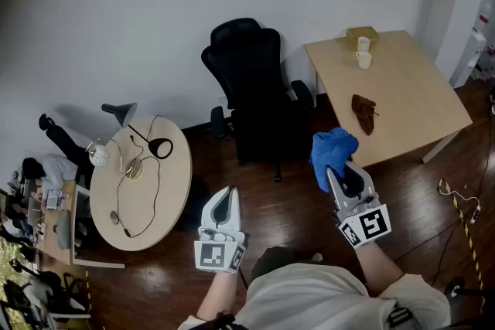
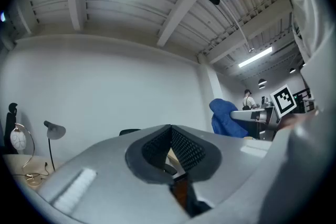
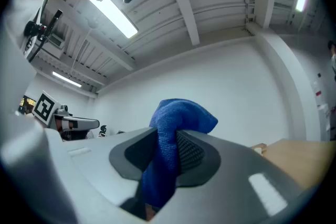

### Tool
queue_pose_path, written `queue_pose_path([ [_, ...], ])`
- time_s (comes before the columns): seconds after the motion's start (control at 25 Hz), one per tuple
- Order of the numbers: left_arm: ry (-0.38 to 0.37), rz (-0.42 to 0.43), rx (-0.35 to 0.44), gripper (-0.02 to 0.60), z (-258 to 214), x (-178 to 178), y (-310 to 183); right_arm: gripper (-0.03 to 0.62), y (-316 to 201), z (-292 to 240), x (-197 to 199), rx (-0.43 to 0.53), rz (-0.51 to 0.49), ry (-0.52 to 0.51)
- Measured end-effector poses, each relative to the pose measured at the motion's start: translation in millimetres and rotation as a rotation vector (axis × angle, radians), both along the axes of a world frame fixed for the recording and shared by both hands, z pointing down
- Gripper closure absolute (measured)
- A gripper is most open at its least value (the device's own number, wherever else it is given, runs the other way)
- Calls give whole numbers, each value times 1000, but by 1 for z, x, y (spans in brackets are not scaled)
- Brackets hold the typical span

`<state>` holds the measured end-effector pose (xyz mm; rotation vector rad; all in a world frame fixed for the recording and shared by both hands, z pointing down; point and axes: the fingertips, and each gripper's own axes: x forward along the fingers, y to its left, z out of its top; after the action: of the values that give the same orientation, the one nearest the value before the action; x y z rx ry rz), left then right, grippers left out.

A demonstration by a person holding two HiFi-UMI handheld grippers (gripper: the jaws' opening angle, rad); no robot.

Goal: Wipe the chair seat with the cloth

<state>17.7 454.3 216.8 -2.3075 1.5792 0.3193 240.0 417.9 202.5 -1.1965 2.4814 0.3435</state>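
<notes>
The right gripper (image 1: 340,175) pinches the blue cloth (image 1: 332,151); the chair seat (image 1: 267,127) lies at its ten o'clock. The left gripper (image 1: 224,199) is closed, empty.

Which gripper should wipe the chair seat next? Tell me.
Right. The right gripper is shut on the blue cloth, near the black chair; the left gripper is shut, empty.

A blue cloth (image 1: 332,153) is seen at four o'clock from a black chair (image 1: 255,93), while the left gripper (image 1: 225,195) and right gripper (image 1: 334,175) are coloured grey, with black-and-white square markers.
</notes>
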Motion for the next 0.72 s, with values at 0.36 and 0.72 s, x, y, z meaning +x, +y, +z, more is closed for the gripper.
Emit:
queue_pose_path([
  [0.36, 45, 35, -4, 571, 4, -35, -109, 496, -91, 2, -37, -23, 14, 41],
  [0.72, 23, 74, -46, 571, -25, -142, -317, 496, -294, -37, -141, -37, 79, 76],
])
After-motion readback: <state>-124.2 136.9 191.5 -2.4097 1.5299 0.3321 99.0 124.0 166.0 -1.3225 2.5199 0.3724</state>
